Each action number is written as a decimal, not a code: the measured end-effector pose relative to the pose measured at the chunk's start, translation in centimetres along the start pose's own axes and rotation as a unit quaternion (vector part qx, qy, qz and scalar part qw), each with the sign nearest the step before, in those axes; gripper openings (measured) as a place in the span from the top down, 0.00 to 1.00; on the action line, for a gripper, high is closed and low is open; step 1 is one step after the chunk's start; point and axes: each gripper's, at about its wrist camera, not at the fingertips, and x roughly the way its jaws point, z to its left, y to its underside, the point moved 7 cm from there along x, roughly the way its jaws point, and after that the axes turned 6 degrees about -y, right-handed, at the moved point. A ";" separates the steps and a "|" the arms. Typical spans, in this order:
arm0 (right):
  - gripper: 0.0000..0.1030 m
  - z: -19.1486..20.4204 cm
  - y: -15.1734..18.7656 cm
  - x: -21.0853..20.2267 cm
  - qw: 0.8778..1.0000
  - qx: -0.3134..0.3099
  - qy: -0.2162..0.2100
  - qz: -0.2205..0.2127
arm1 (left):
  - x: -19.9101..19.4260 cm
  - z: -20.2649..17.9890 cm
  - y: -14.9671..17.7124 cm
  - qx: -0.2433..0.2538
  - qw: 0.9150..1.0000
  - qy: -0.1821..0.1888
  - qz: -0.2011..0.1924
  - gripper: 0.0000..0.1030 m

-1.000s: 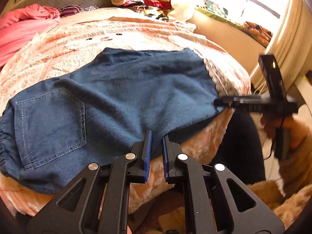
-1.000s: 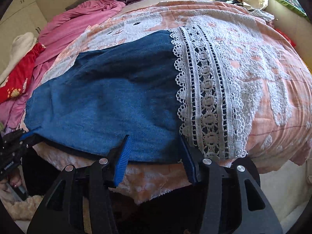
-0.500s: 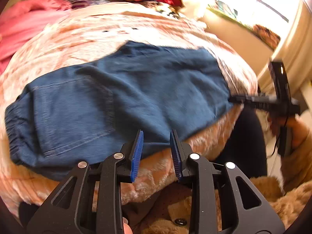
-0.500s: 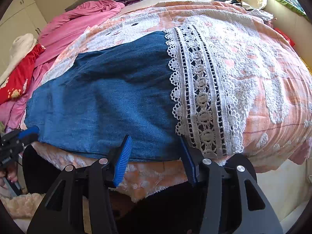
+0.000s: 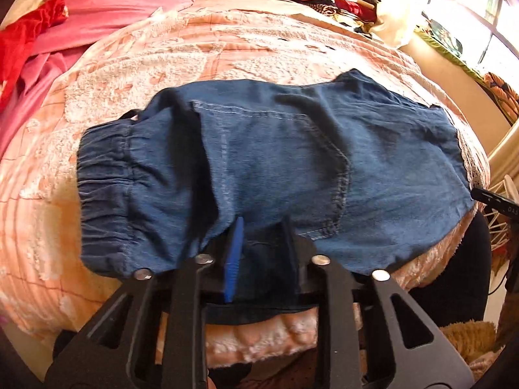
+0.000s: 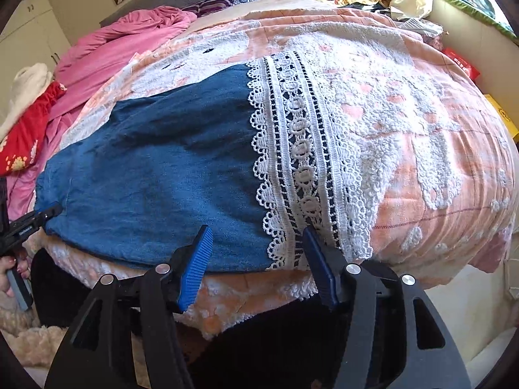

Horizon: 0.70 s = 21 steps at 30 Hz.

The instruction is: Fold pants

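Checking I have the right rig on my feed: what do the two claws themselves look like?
Both match. The left claw and right claw have matte black plastic frames with triangular cutouts and round silver pivot pins. Each finger carries a flat pad; those showing clearly are bright blue, and the right claw's blue pads are finely ribbed. No cables show on the frames. The hand on the left claw's grey handle wears red nail polish.

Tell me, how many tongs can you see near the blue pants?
2. The left tongs sit at the near edge of the pants, by the waistband end. The right tongs sit open at the lace hem end.
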 end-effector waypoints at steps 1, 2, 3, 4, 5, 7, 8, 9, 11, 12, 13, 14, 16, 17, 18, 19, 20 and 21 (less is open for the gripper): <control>0.45 0.0 0.1 0.1 1.000 -0.002 0.002 0.001 | 0.1 0.3 0.0 -0.008 1.000 0.005 0.002 0.90; 0.45 0.1 0.0 0.2 1.000 -0.005 0.005 0.002 | 0.1 0.3 -0.1 -0.015 1.000 0.010 0.003 0.90; 0.45 0.2 0.0 0.2 1.000 -0.010 0.010 0.003 | -0.1 0.2 0.0 -0.013 1.000 0.008 0.001 0.90; 0.45 0.3 0.1 0.2 1.000 -0.013 0.014 0.005 | -0.4 -0.1 0.0 -0.007 1.000 0.007 -0.002 0.89; 0.44 0.4 0.0 0.2 1.000 -0.014 0.015 0.005 | -0.7 -0.4 0.0 -0.006 1.000 0.011 -0.003 0.83; 0.41 0.7 -0.1 -0.2 1.000 -0.007 0.003 0.001 | -1.5 -1.2 -0.3 -0.004 1.000 0.027 -0.007 0.73; 0.40 0.9 -0.3 -0.6 1.000 -0.002 -0.007 -0.006 | -2.2 -1.8 -0.5 0.003 0.999 0.031 -0.012 0.73; 0.38 1.2 -0.4 -0.9 1.000 0.001 -0.013 -0.012 | -2.7 -2.4 -0.8 0.012 0.999 0.031 -0.018 0.73; 0.36 1.6 -0.9 -1.6 0.999 -0.001 -0.019 -0.026 | -3.8 -3.8 -1.9 0.029 0.998 0.041 -0.036 0.73; 0.36 1.8 -1.2 -1.8 0.999 -0.004 -0.022 -0.031 | -4.1 -4.3 -2.6 0.035 0.997 0.047 -0.043 0.72; 0.36 2.1 -1.4 -1.9 0.999 -0.007 -0.027 -0.035 | -4.2 -5.1 -3.4 0.041 0.996 0.056 -0.048 0.71; 0.36 2.4 -1.7 -1.9 0.999 -0.010 -0.031 -0.038 | -4.0 -5.9 -4.3 0.049 0.995 0.063 -0.052 0.71; 0.36 3.1 -2.3 -1.5 0.998 -0.020 -0.036 -0.039 | -3.3 -7.3 -6.2 0.066 0.994 0.067 -0.060 0.71; 0.36 3.4 -2.5 -1.3 0.998 -0.025 -0.039 -0.038 | -2.9 -7.9 -7.0 0.071 0.993 0.072 -0.060 0.71; 0.36 3.7 -2.8 -1.0 0.998 -0.030 -0.040 -0.037 | -2.2 -8.5 -7.8 0.074 0.993 0.078 -0.056 0.71; 0.36 4.0 -3.1 -0.8 0.998 -0.035 -0.041 -0.036 | -1.5 -9.0 -8.8 0.076 0.992 0.082 -0.053 0.71; 0.36 4.2 -3.3 -0.5 0.998 -0.042 -0.041 -0.035 | -0.6 -9.6 -9.8 0.081 0.992 0.087 -0.048 0.70; 0.36 4.4 -3.5 -0.2 0.998 -0.046 -0.040 -0.033 | 0.3 -10.2 -10.7 0.088 0.991 0.091 -0.043 0.70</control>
